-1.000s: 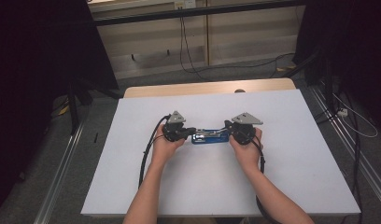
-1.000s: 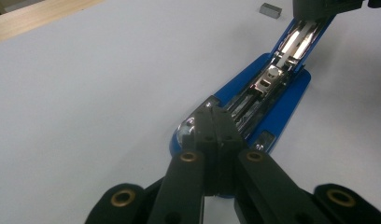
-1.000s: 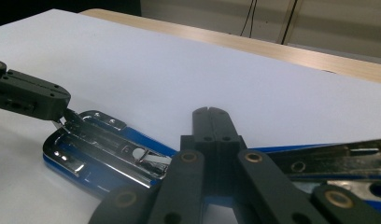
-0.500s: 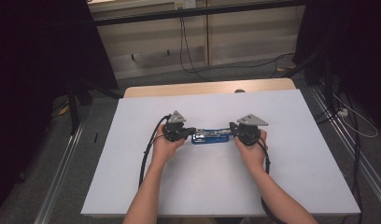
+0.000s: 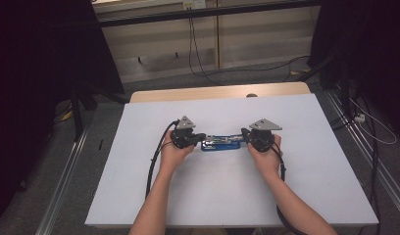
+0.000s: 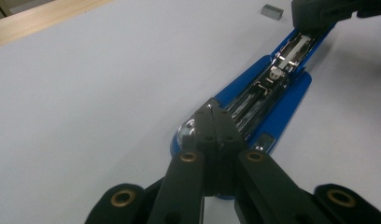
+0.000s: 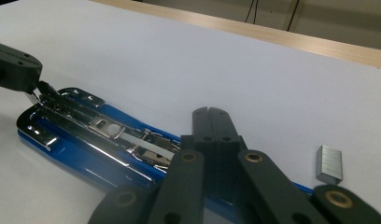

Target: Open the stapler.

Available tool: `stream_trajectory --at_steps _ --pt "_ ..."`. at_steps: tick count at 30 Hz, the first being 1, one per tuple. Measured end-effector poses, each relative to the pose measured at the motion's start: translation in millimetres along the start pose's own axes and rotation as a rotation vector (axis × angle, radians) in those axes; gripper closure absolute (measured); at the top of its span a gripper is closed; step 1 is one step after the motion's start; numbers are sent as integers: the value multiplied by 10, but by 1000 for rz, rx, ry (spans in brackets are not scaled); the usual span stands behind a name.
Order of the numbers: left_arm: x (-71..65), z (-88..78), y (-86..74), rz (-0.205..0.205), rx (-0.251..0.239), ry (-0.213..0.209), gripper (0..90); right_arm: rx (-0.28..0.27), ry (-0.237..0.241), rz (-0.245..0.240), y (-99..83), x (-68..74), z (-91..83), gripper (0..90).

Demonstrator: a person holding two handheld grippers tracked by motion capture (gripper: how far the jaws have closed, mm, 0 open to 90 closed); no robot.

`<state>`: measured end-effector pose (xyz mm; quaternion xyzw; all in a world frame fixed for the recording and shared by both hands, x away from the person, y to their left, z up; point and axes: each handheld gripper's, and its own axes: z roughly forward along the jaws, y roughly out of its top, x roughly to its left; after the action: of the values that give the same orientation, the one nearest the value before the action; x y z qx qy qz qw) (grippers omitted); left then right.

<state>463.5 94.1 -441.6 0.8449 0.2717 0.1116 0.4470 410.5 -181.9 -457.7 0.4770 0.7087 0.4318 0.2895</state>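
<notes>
Both grippers [image 5: 197,138] [image 5: 245,133] are closed, pressing the ends of the opened blue stapler [image 5: 221,143]; its staple block [image 7: 329,164] lies unloaded on the table [image 5: 306,196], so loading remains.

This looks like a lab or recording room set up for tests, not a home. A plain white table [image 5: 306,176] stands in the middle of the frame, with metal rails [image 5: 357,161] along its right and left edges on a grey floor [image 5: 114,122]. Black curtains [image 5: 36,73] hang at the upper left and upper right. Loose cables [image 5: 198,54] run down the pale wall panels [image 5: 159,49] at the top and trail across the floor at the right.
</notes>
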Motion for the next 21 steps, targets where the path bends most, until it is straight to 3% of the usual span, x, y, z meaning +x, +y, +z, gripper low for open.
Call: stream_trajectory --at_steps 6,14,17,21 --pt "20 -26 4 -10 -23 -16 900 14 -3 7 1 -19 -13 900" --pt "44 -98 27 -86 -59 -60 844 10 -2 2 40 -84 -47 900" --pt "48 -136 47 -92 -70 -64 812 2 -1 -4 70 -126 -70 900" --pt "57 -177 56 -114 -78 -67 763 -19 -8 3 124 -211 -117 826"
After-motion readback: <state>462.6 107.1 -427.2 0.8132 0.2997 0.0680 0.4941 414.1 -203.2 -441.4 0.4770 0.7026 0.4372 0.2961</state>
